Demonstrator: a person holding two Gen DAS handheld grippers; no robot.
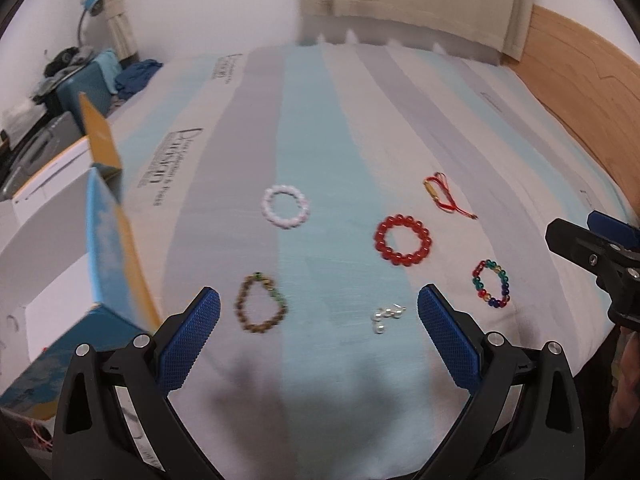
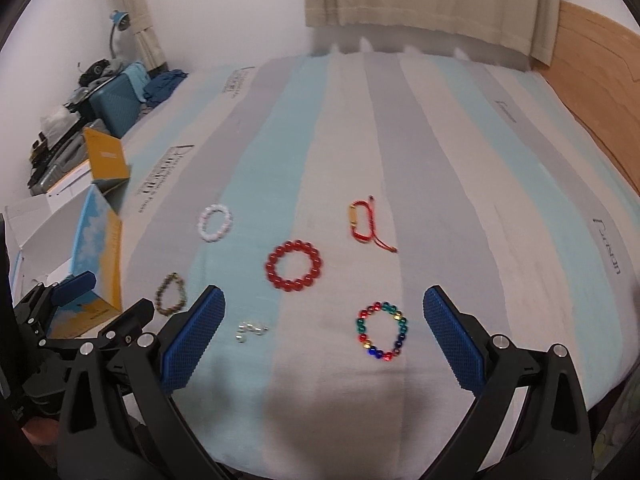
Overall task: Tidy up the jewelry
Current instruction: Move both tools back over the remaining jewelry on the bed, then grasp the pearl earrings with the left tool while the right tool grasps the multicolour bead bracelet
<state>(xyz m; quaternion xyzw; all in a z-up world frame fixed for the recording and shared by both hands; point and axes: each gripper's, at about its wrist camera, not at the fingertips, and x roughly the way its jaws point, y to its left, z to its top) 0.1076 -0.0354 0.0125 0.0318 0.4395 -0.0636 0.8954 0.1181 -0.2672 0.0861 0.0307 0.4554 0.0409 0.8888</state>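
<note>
Both my tools, left tool (image 1: pixel 319 312) and right tool (image 2: pixel 324 314), gape empty over the bed (image 1: pixel 320 120); nothing is sorted yet, so next I grip the rainbow bracelet (image 2: pixel 382 330).

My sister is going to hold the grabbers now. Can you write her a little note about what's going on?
Left gripper: open, empty, above the striped bedsheet.
Right gripper: open, empty, above the bed too.
All loose on the sheet: white bead bracelet, red bead bracelet, red cord bracelet with a gold tube, rainbow bead bracelet, brown bead bracelet, small cluster of pearl pieces.
The open blue-and-yellow cardboard box stands at the left edge.
Done: nothing picked up yet.
Left: all six pieces need sorting.
</note>
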